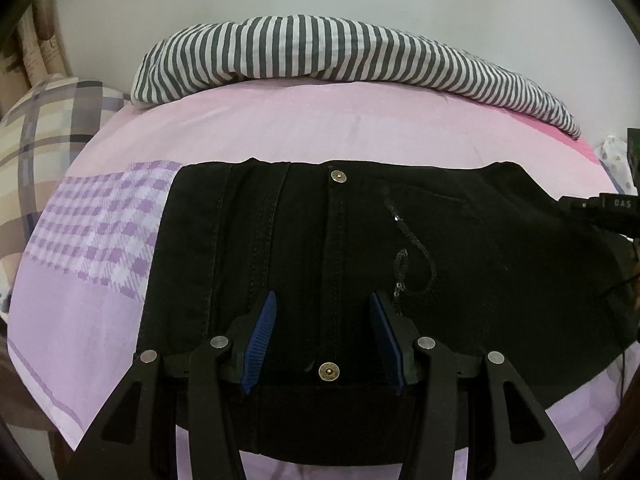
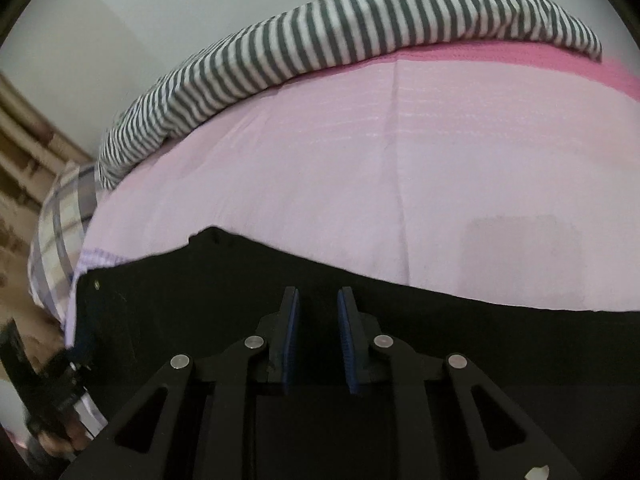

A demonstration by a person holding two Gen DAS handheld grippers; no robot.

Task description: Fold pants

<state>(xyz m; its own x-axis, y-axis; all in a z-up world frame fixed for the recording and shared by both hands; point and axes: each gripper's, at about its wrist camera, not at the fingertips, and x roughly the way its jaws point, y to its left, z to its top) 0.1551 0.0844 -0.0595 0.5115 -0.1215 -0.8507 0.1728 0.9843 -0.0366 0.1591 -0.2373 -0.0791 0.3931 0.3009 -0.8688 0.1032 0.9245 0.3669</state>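
Observation:
Black pants lie flat across the pink bed sheet, with a metal button at the far edge, another button close by, and a sequin trim near the pocket. My left gripper hovers over the fly seam, its blue pads wide apart with nothing pinched. In the right wrist view, my right gripper sits low over the pants. Its pads stand a narrow gap apart and no cloth shows between them. A hand holding the other gripper shows at the lower left.
A grey-and-white striped quilt lies rolled along the far side of the bed against the pale wall. A plaid pillow sits at the left. A purple checked patch of sheet lies left of the pants. Bare sheet stretches beyond the pants.

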